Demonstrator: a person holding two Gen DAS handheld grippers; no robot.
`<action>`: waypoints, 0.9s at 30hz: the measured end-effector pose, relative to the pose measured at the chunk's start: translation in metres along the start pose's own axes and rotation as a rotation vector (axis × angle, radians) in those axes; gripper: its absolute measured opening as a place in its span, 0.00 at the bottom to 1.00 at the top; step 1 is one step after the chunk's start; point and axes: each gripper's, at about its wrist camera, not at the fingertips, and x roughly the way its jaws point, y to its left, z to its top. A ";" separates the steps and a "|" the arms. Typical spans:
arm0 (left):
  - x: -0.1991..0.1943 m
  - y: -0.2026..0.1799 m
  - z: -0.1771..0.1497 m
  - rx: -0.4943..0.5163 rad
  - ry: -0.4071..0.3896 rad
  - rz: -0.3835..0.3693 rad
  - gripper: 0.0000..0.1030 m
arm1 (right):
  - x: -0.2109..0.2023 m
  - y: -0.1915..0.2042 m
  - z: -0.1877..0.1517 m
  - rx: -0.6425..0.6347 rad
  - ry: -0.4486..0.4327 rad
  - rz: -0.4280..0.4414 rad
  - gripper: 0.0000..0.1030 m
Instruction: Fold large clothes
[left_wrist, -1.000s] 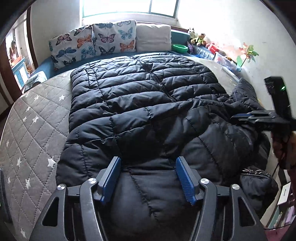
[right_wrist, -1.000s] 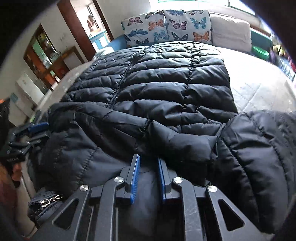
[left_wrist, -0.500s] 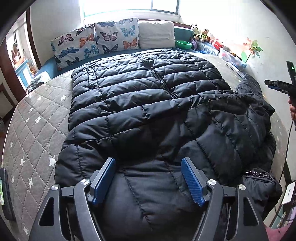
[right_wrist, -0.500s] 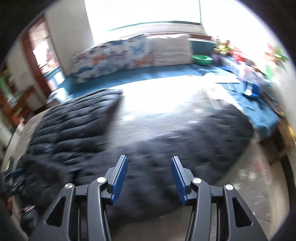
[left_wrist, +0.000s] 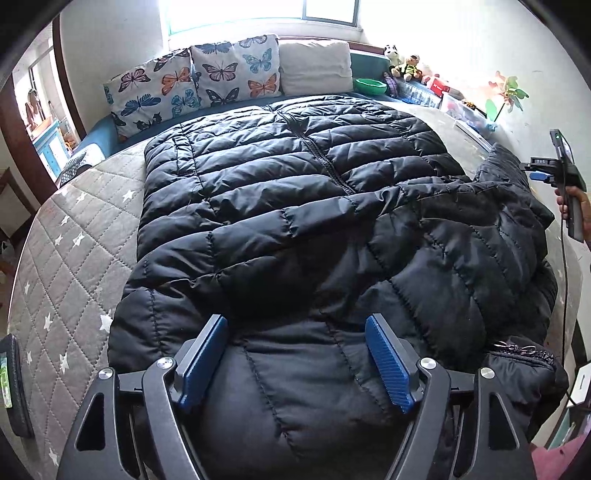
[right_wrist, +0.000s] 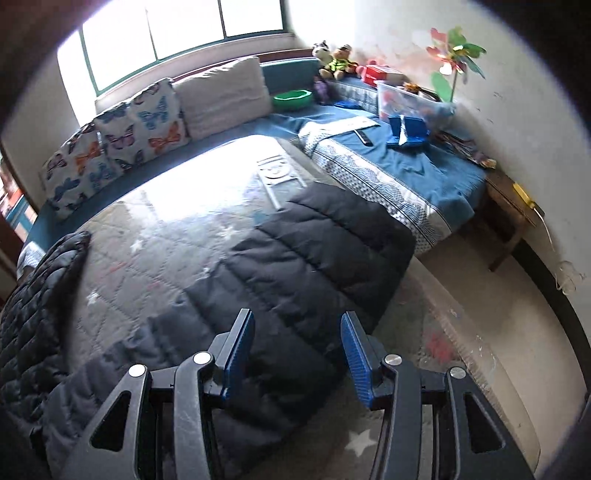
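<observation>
Bedroom, quilted star-print bed (left_wrist: 74, 236), big black puffer jacket (left_wrist: 295, 206) spread across it.

The jacket runs lengthwise from near edge to the far butterfly pillows (left_wrist: 192, 88), one sleeve (right_wrist: 317, 258) stretched out right. Left gripper (left_wrist: 295, 362) hovers over the near hem, jaws opening, fabric under them but not pinched. Right gripper (right_wrist: 297, 350) is open, empty, directly over that sleeve, so it's the nearer hand for folding it leftward.

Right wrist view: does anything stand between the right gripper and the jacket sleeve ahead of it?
Nothing visible does. The right gripper, jaws apart and empty, hangs directly over the black sleeve on the mattress.
</observation>
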 end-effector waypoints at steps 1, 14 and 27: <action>0.000 0.000 0.000 0.001 0.000 0.000 0.80 | 0.004 -0.004 0.001 0.020 0.005 -0.008 0.52; 0.000 -0.001 0.001 0.002 0.001 0.002 0.83 | 0.029 -0.047 0.006 0.205 0.026 0.084 0.60; 0.001 0.000 0.001 0.006 0.004 -0.001 0.87 | 0.034 -0.059 0.011 0.249 0.007 0.182 0.34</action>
